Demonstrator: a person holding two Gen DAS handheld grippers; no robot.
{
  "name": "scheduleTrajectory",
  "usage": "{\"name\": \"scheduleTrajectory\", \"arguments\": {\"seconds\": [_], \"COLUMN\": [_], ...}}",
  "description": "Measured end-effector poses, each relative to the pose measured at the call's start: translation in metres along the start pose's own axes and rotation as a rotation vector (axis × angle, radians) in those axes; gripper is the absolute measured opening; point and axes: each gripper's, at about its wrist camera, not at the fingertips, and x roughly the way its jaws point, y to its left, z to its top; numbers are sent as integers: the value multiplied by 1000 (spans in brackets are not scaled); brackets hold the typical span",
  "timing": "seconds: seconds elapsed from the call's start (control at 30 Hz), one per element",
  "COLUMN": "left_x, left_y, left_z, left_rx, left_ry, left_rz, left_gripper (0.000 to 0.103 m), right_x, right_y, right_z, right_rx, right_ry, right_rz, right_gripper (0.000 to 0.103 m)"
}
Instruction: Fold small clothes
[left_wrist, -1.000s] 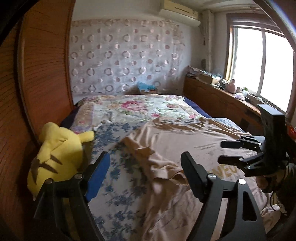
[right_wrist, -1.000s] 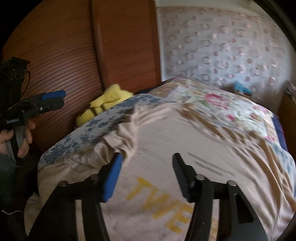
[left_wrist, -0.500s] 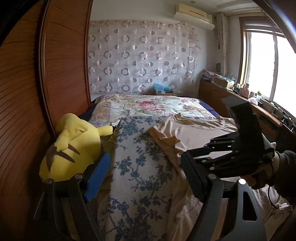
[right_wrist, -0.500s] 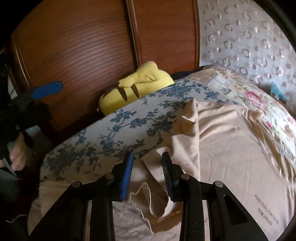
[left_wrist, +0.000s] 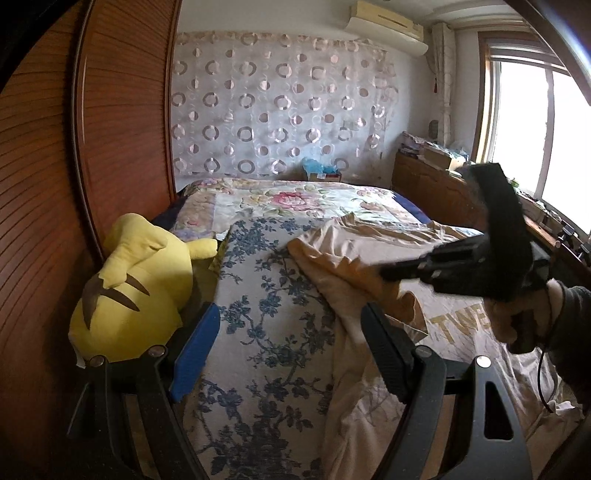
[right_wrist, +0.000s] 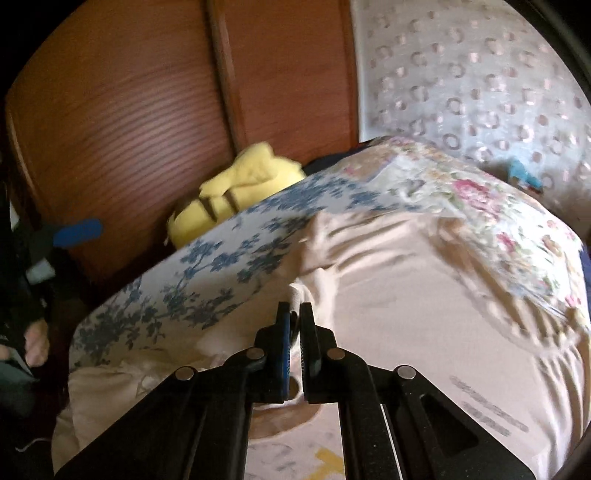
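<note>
Beige cotton, a T-shirt (left_wrist: 369, 258) with yellow lettering, lies spread over the blue-flowered bedspread (left_wrist: 266, 314) in the left wrist view, its near sleeve bunched toward 1 o'clock of the left gripper (left_wrist: 288, 350). That tool hangs with its jaws wide and nothing between them, above the bedspread. At 3 o'clock the right gripper (left_wrist: 388, 273) reaches across to the sleeve, a hand (left_wrist: 517, 314) on its grip. A yellow plush toy (left_wrist: 136, 288) rests at 9 o'clock against the wooden wardrobe (left_wrist: 74, 166). In the right wrist view the right gripper (right_wrist: 294, 317) is pinched narrow on a fold of the T-shirt (right_wrist: 406, 295) at the sleeve, cloth showing between the pads; the picture is blurred. The step looks like carrying the sleeve inward over the chest. To do it well, I would keep the pinch firm, lift just enough to clear the body cloth, and lay the sleeve flat with a straight side edge, the left tool pinning the shoulder if it drags.
</note>
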Motion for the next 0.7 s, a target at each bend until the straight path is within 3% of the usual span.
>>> {"name": "scheduleTrajectory", "arguments": {"seconds": [0.27, 0.43, 0.47, 0.53, 0.6, 0.7], "left_x": [8, 13, 14, 15, 17, 20], "left_y": [-16, -26, -28, -33, -37, -45], "left_z": [-4, -6, -6, -6, -5, -4], "left_rx": [12, 23, 25, 31, 37, 44], "left_ry": [24, 41, 43, 48, 53, 62], "left_rz": [-26, -39, -43, -49, -53, -65], "left_gripper": [79, 79, 79, 79, 79, 79], "right_x": [-7, -12, -15, -23, -33, -56], "right_y": [-33, -35, -32, -30, -23, -25], "right_z": [-29, -39, -41, -41, -44, -55], "right_rx": [136, 172, 165, 157, 150, 145], "right_ry": [2, -12, -18, -28, -42, -51], "right_rz": [-234, -273, -283, -283, -276, -299], "right_gripper": [5, 5, 7, 22, 45, 49]}}
